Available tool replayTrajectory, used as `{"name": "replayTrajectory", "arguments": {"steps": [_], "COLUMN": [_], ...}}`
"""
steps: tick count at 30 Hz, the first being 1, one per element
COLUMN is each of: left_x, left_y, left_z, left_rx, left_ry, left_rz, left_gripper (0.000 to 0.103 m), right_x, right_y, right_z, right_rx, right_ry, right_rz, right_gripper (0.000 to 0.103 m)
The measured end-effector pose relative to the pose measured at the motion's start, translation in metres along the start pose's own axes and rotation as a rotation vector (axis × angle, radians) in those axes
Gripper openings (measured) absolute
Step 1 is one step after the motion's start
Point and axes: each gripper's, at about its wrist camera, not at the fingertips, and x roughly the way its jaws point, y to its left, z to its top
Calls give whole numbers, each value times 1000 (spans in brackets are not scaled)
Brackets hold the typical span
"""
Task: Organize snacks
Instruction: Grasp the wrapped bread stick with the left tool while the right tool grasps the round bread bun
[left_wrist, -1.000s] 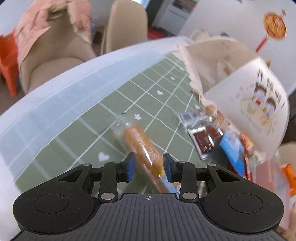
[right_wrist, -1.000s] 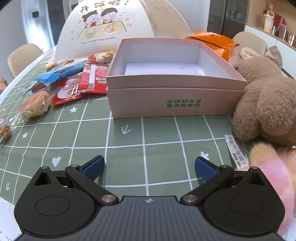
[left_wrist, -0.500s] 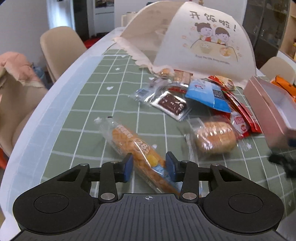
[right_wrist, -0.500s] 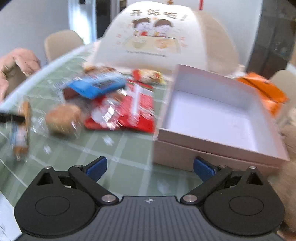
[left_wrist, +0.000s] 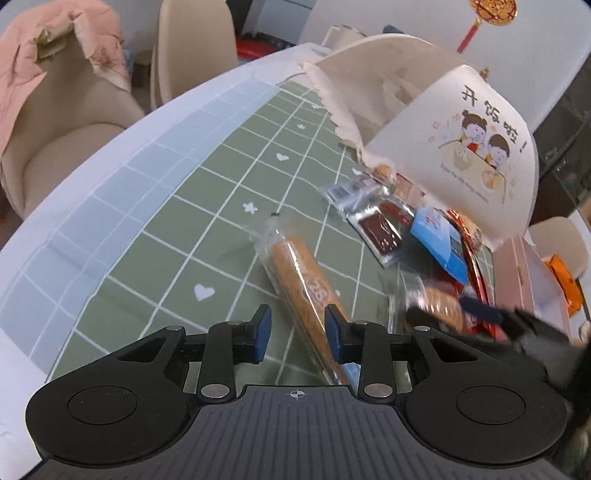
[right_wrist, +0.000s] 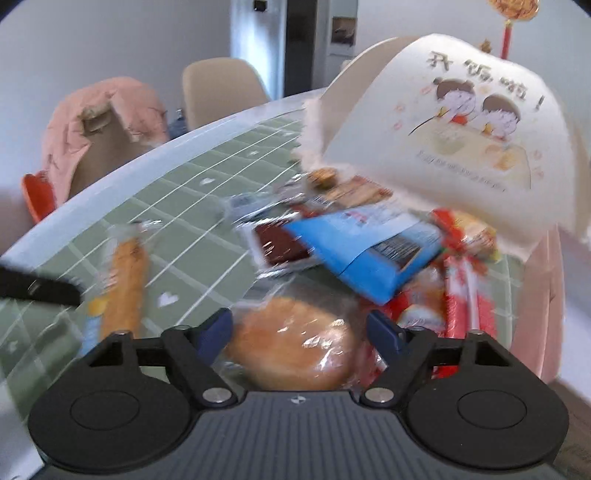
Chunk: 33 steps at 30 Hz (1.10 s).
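Note:
A long orange snack stick pack (left_wrist: 295, 273) lies on the green checked tablecloth (left_wrist: 221, 206). It runs between the jaws of my left gripper (left_wrist: 298, 332), which are closing; the right pad is at the wrapper and a gap shows at the left pad. A round bun in a clear wrapper (right_wrist: 291, 343) sits between the closing jaws of my right gripper (right_wrist: 301, 328), the pads just beside the wrapper. The left wrist view shows the right gripper (left_wrist: 480, 314) blurred over that bun (left_wrist: 439, 302). The stick pack (right_wrist: 125, 280) is at the left of the right wrist view.
A heap of packets lies beyond: a blue one (right_wrist: 362, 247), a dark brown one (left_wrist: 380, 229), red ones (right_wrist: 465, 295). A cartoon-printed food cover (left_wrist: 461, 147) stands behind it. The pink box (left_wrist: 528, 273) is at the right. Chairs, one with a pink jacket (left_wrist: 37, 55), line the table's far edge.
My right gripper swung left from the pink box to the bun and its jaws narrowed around it. The left gripper rolled over the stick pack, which stays between its jaws.

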Motion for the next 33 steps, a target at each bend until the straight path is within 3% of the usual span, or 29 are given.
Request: {"name": "replayTrajectory", "arguments": {"steps": [4, 5, 6, 10, 13, 15, 17, 22, 29, 31, 33], "left_x": [14, 18, 23, 41, 51, 52, 49, 29, 12, 12, 11], "left_y": [0, -2, -5, -33, -55, -71, -83, -87, -71, -70, -74], "left_z": [4, 5, 7, 7, 3, -5, -15, -44, -65, -68, -72], "left_rx": [-41, -46, -42, 64, 169, 246, 330, 443, 439, 442, 467], "left_ry": [13, 17, 21, 32, 37, 56, 91, 138, 223, 241, 231], "left_rz": [-6, -17, -28, -13, -1, -25, -63, -71, -67, -59, -44], "left_gripper": [35, 35, 36, 40, 41, 41, 40, 40, 44, 46, 42], "right_x": [-39, -50, -60, -90, -108, -118, -123, -97, -21, -23, -33], "right_y": [-9, -12, -16, -38, -53, -61, -64, -43, -28, -27, -29], "right_z": [-31, -40, -49, -88, -104, -103, -97, -66, -35, -39, -43], "right_rx": [-2, -1, -5, 5, 31, 64, 87, 8, -9, 16, 23], "right_ry": [28, 34, 51, 131, 147, 111, 61, -8, 88, 129, 155], "right_rz": [48, 51, 45, -19, -84, -88, -65, 16, 107, 136, 165], "right_gripper": [68, 63, 50, 45, 53, 75, 85, 86, 85, 75, 55]}}
